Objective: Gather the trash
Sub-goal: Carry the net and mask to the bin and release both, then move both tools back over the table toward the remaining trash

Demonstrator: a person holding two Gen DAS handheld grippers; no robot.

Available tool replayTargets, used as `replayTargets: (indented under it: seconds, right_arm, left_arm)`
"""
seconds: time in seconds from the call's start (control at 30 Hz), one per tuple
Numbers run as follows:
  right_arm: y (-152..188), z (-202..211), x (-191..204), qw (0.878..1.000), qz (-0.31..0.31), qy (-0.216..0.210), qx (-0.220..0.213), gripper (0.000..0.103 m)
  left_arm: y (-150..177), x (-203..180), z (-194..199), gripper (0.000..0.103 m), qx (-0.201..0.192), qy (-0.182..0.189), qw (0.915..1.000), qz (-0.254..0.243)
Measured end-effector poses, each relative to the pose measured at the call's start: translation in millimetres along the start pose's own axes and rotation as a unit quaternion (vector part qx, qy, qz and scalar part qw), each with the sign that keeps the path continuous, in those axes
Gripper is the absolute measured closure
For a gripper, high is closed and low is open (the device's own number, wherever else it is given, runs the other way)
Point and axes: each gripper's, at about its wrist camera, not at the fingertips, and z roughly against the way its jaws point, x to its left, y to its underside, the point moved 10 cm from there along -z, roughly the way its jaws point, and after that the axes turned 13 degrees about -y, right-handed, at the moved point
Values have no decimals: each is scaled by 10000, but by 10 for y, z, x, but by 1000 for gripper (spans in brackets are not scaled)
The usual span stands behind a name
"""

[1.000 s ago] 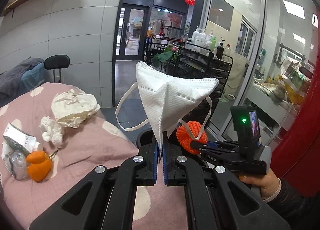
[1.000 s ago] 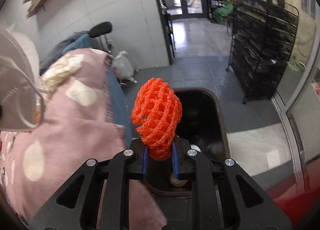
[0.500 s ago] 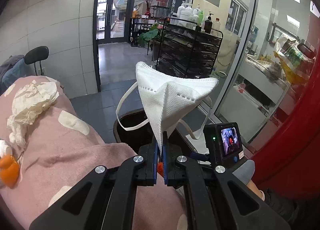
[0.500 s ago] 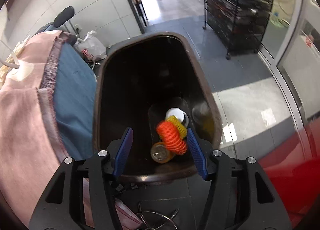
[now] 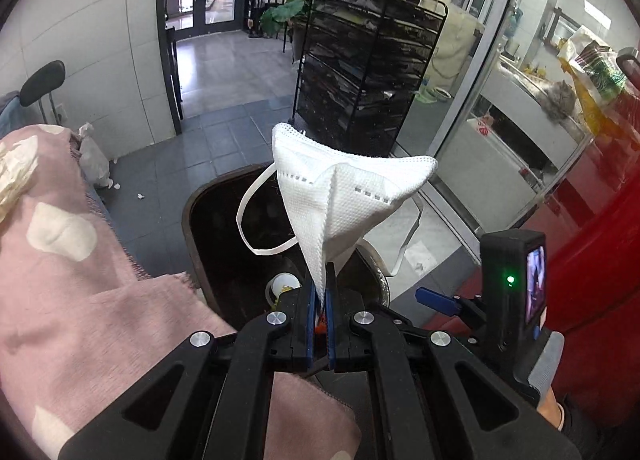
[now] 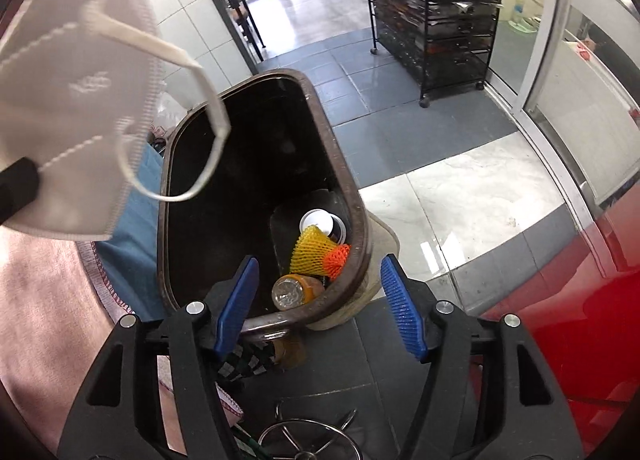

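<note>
Open bin [image 6: 340, 164] mouth, clear above; trash only at bottom; pink blanket [image 5: 80, 300] crowding left rim, rack [image 6: 440, 20] beyond.

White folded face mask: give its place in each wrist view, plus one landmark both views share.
Left wrist view: the white folded face mask stands at centre, pinched at its lower tip by the left tool, above the bin.
Right wrist view: it fills the upper left, one ear loop hanging over the bin's rim.
Shared landmark: the dark brown oval trash bin.

Bright daylight, glossy floor glare, fisheye vignette, near mask blurred
</note>
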Motion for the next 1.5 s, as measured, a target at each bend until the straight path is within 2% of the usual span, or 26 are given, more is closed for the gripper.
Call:
replayTargets:
  seconds: [0.17, 0.2, 0.27, 0.3, 0.33, 0.43, 0.63, 0.97, 1.2, 1.3, 1.5]
  right_arm:
    - [-20, 73, -74, 9999, -61, 51, -72, 39]
    - [-30, 76, -87, 9999, -77, 56, -78, 38]
    - [-39, 100, -110, 9999, -112, 72, -107, 37]
    - [-39, 108, -120, 9998, -130, 85, -116, 36]
    - [-39, 112, -130, 9998, -150, 89, -121, 35]
    - [-53, 121, -155, 9996, -221, 72, -141, 35]
    - [-79, 147, -40, 9998, -96, 31, -158, 34]
    - [-162, 217, 472, 9985, 420, -293, -206, 34]
    - [-222, 286, 968, 9938, 906, -605, -228, 34]
    - [-249, 334, 1259, 9894, 1210, -768, -238, 34]
    - [-248, 382, 1963, 9742, 1943, -1131, -209, 34]
  left_arm:
    - [34, -59, -122, 98, 211, -51, 9997, -98]
    - [46, -68, -155, 95, 290, -34, 9995, -109]
    - [77, -81, -202, 79, 398, -60, 9991, -145]
    - [73, -74, -205, 56, 371, -98, 9991, -158]
    - [69, -62, -192, 37, 291, -135, 9994, -145]
    - [31, -42, -101, 25, 20, -144, 9999, -89]
    - [-21, -17, 166, 16, -374, -86, 9993, -26]
    - [11, 111, 606, 14, -875, -270, 9958, -45]
    - [39, 486, 891, 14, -1144, -530, 9916, 297]
    - [67, 705, 993, 13, -1248, -772, 9880, 487]
    - [188, 1252, 1180, 13, -1322, -1184, 9788, 1028]
